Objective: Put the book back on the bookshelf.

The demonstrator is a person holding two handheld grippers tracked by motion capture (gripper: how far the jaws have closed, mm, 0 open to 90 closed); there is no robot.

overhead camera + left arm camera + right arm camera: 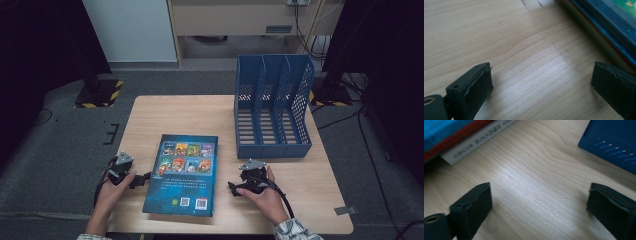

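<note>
Wooden table [165, 107], viewed from above. A book [184, 172] lies flat on it, back cover up: dark blue, with two rows of small cover thumbnails and two code squares near its lower edge. It sits left of centre on the near half of the table, and its near edge comes close to the table's front edge.

Blue perforated file rack [272, 105] with three slots stands at the far right of the table, open side toward the person, well apart from the book.

Left gripper [142, 178]: held low at the book's left edge, just beside it, pointing toward it. In the left gripper view the jaws stand wide apart with bare wood between them; the book's edge [599, 27] runs along the upper right, close to the right jaw. Whether that jaw touches the book cannot be told. Nothing is gripped.

Right gripper [232, 187]: held low on the table to the right of the book, near the rack's front corner. In the right gripper view the jaws are spread, only wood grain between them; the book's spine [477, 141] with printed characters lies at the upper left, the rack's blue base [611, 142] at the upper right. Nothing is gripped.

Both hands rest at table level, one on each side of the book.
</note>
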